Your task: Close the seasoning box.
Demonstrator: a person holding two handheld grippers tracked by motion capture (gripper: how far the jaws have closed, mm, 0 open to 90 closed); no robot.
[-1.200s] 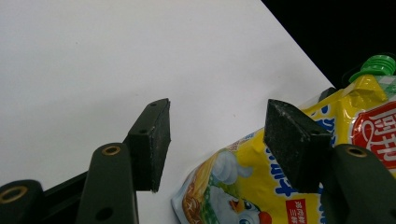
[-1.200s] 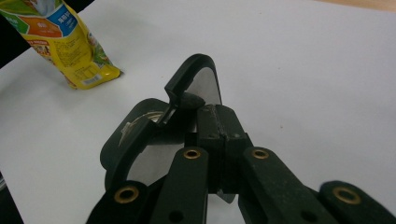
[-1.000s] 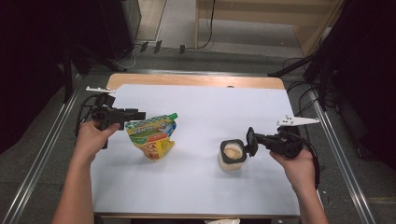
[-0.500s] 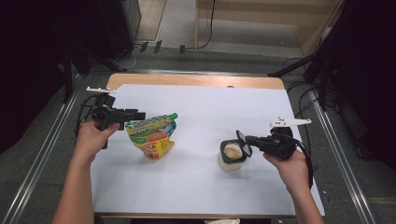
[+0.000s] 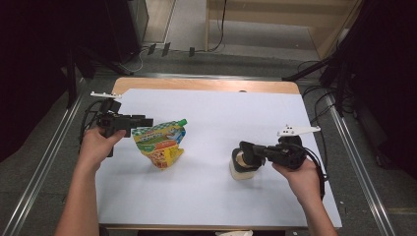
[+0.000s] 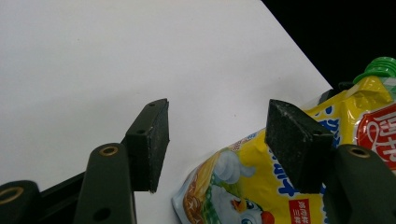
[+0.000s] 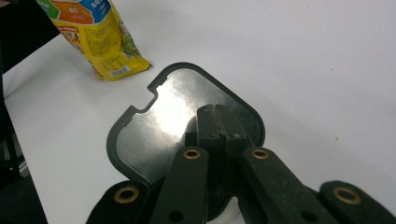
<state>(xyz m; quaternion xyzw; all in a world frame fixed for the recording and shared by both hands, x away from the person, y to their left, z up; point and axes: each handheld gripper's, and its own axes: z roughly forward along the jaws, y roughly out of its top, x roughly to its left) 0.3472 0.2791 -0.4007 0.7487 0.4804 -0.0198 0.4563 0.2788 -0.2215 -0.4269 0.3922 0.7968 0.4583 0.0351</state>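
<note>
A yellow spouted pouch [image 5: 160, 143] with a green cap [image 5: 183, 122] lies on the white table sheet [image 5: 216, 113], left of centre. My left gripper [image 5: 145, 120] hovers open at the pouch's top left corner. In the left gripper view its jaws stand wide apart [image 6: 215, 126] and the pouch [image 6: 243, 186] lies just under the right one. A small cream cup [image 5: 241, 169] stands right of centre. My right gripper [image 5: 248, 150] is shut on a black lid [image 7: 163, 112] with a shiny inner face, held tilted over the cup's top. The pouch [image 7: 95, 32] lies beyond the lid.
The sheet's near edge runs behind the left gripper, with dark floor past it. Metal rails [image 5: 44, 162] run along both sides of the table. A wooden strip [image 5: 206, 84] shows at the far edge. Bare sheet lies between pouch and cup.
My right gripper has moved left and lower with the lid, from standing upright beside the cup to tilting over its top. The left gripper and pouch have stayed put.
</note>
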